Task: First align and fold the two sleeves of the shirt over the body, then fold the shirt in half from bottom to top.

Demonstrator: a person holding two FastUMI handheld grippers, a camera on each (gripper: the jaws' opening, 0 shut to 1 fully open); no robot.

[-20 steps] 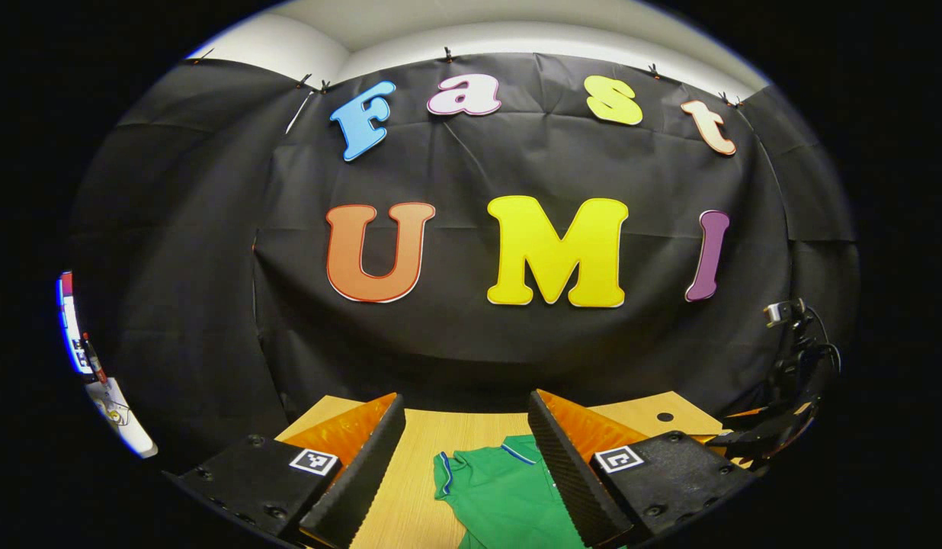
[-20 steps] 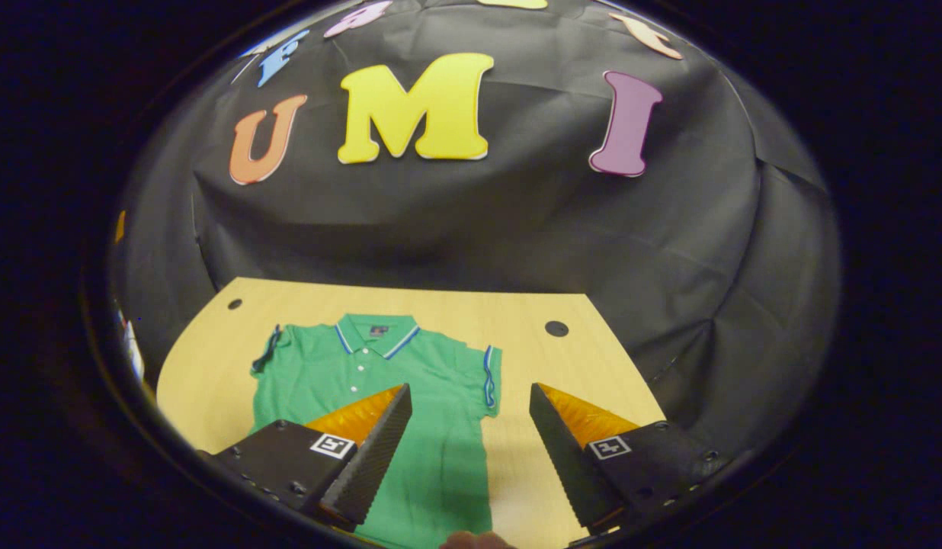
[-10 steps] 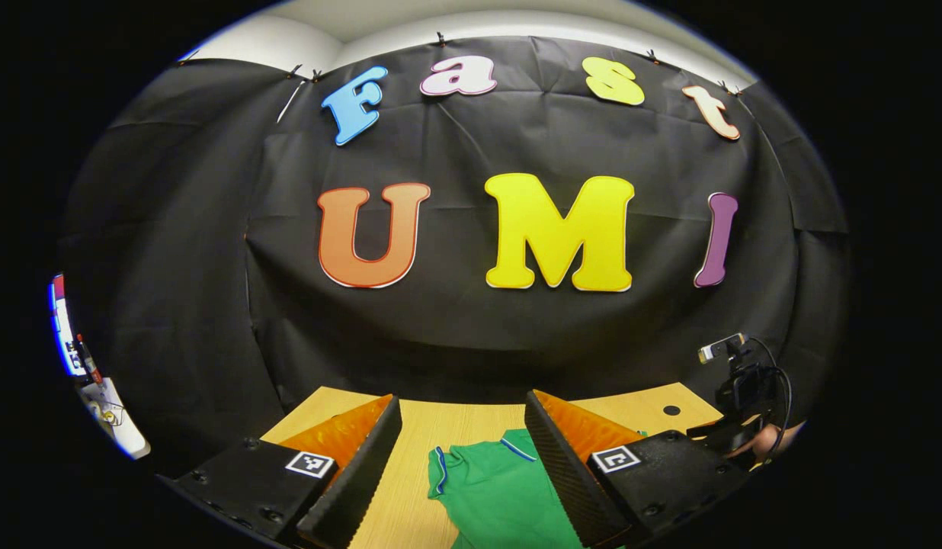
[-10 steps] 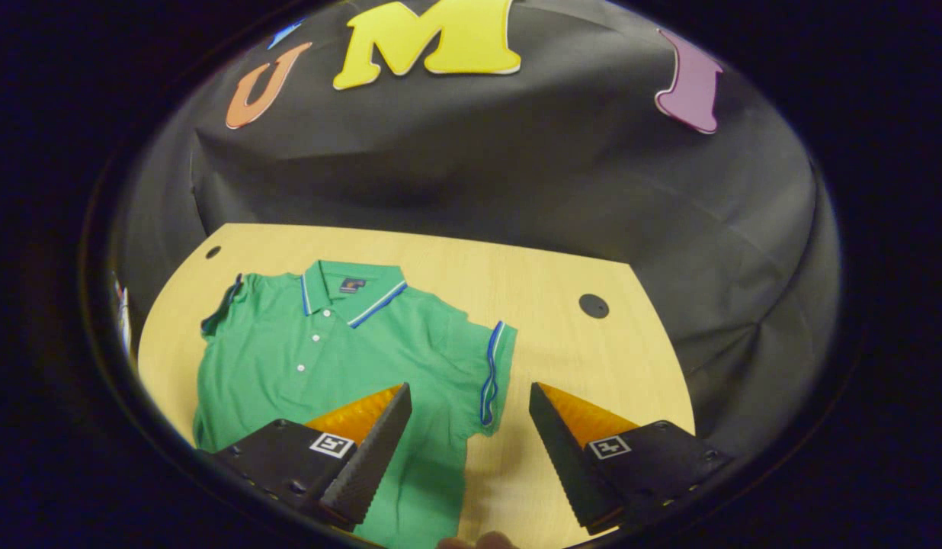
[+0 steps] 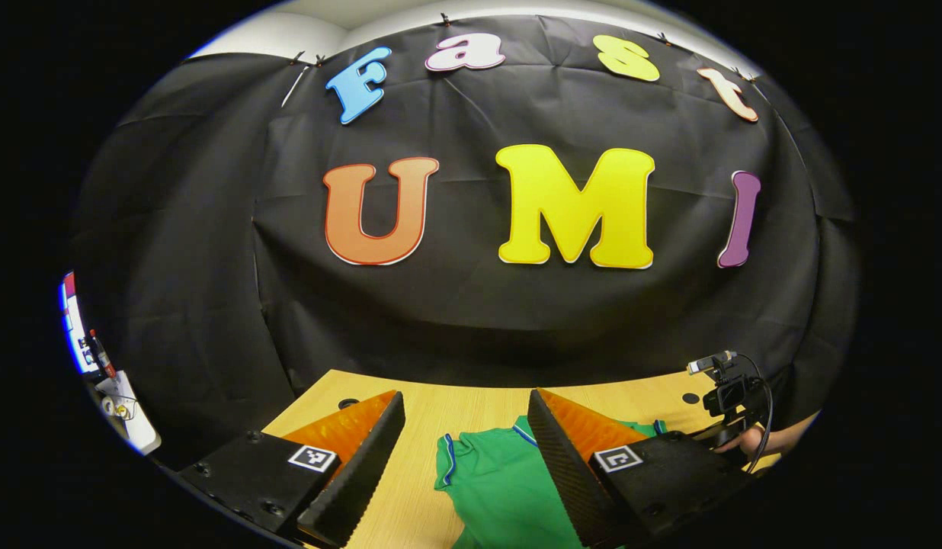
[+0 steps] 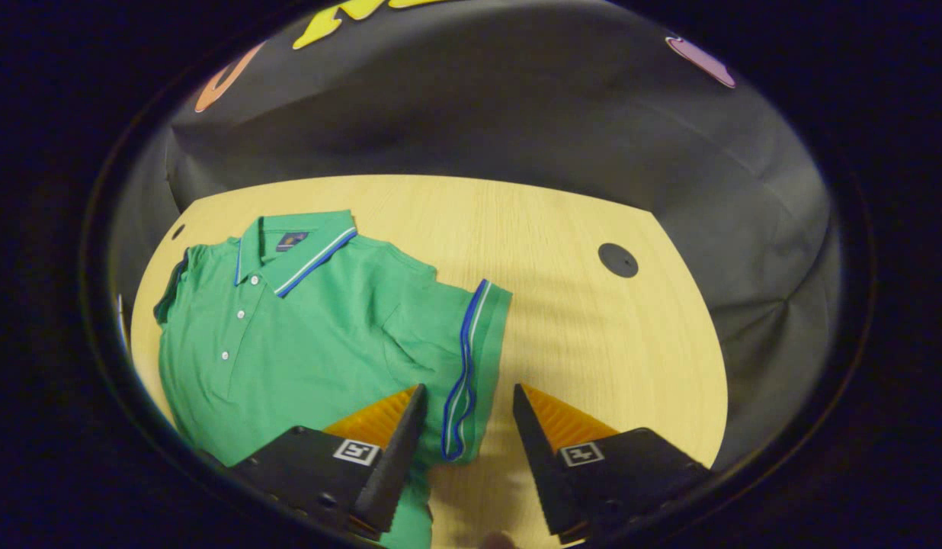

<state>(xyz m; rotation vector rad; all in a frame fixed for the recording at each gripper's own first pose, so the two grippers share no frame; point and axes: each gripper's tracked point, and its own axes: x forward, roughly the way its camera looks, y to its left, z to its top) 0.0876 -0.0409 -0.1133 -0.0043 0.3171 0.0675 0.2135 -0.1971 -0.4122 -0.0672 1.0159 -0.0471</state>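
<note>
The wooden table (image 6: 593, 320) took up most of the right gripper view, its pale grained top running back to the black cloth wall (image 6: 479, 107), with a dark round hole (image 6: 617, 260) near its far right side. On the table's left half lay the green shirt (image 6: 311, 335), flat and face up, buttons down the placket and its striped collar (image 6: 296, 248) pointing toward the wall. One short sleeve (image 6: 471, 358), edged in blue and white, stretched out to the right over bare wood, while the other sleeve (image 6: 174, 282) sat at the shirt's far left edge. The right gripper (image 6: 463, 427) hung above that right sleeve with its jaws parted at a middling gap, the striped cuff lying between the two fingers and nothing clasped; whether the fingers touched the cloth could not be told. In the left gripper view the table (image 5: 440, 412) showed as a low strip beneath the wall (image 5: 471, 305), and the shirt (image 5: 494, 480) lay between and beyond the fingers of the left gripper (image 5: 463, 465), whose jaws stood wide apart and held nothing. Farther off at the right edge of that view, a hand (image 5: 768, 441) gripped the other tool, a small camera (image 5: 726, 393) with its cable riding on top.
</note>
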